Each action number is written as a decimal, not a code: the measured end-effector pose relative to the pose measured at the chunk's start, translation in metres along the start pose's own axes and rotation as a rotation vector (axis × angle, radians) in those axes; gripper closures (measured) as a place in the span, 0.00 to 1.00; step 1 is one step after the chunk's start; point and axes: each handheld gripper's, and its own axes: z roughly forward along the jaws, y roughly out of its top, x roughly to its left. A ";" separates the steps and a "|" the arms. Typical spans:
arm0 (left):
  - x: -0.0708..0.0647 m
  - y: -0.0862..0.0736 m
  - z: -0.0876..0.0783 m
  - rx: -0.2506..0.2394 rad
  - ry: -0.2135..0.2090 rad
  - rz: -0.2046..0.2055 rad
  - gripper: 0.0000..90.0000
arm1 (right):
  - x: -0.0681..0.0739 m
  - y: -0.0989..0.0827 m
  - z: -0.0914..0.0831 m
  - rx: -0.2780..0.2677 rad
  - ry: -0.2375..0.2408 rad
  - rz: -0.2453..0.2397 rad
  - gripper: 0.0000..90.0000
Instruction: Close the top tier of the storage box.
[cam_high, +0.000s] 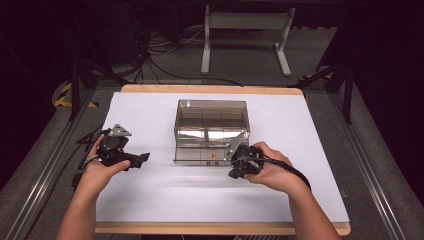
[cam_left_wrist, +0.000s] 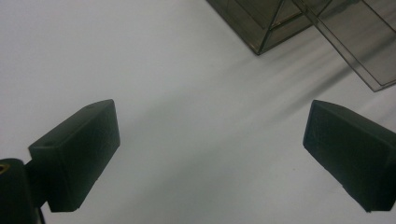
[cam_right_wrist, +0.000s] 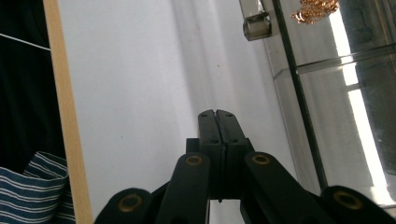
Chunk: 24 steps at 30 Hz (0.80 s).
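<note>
Smoked-acrylic box (cam_high: 212, 131) has its drawer (cam_high: 200, 152) pulled out, small gold item (cam_right_wrist: 314, 9) inside. My right gripper (cam_high: 239, 170) is pinched closed on nothing beside it; left gripper (cam_high: 131, 161) gapes wide, idle. Pick not started, I'd say.

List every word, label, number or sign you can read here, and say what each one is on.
No readable text anywhere.
Clear box: a small reddish mark on its front wall, too small and blurred to read; in the right gripper view it shows as a coppery patch, no letters to make out.
Left gripper and right gripper: no lettering visible.
Floor: yellow-black hazard stripes, a marking without words.
</note>
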 end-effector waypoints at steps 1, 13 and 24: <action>0.000 -0.001 0.000 -0.001 -0.003 -0.002 0.05 | 0.000 0.000 0.001 0.005 -0.005 -0.002 1.00; 0.000 -0.005 -0.002 0.005 0.002 -0.006 0.05 | -0.007 0.002 0.003 0.016 -0.043 0.009 1.00; 0.000 -0.005 -0.002 0.008 0.005 -0.002 0.05 | -0.006 0.007 0.004 -0.028 -0.093 0.016 1.00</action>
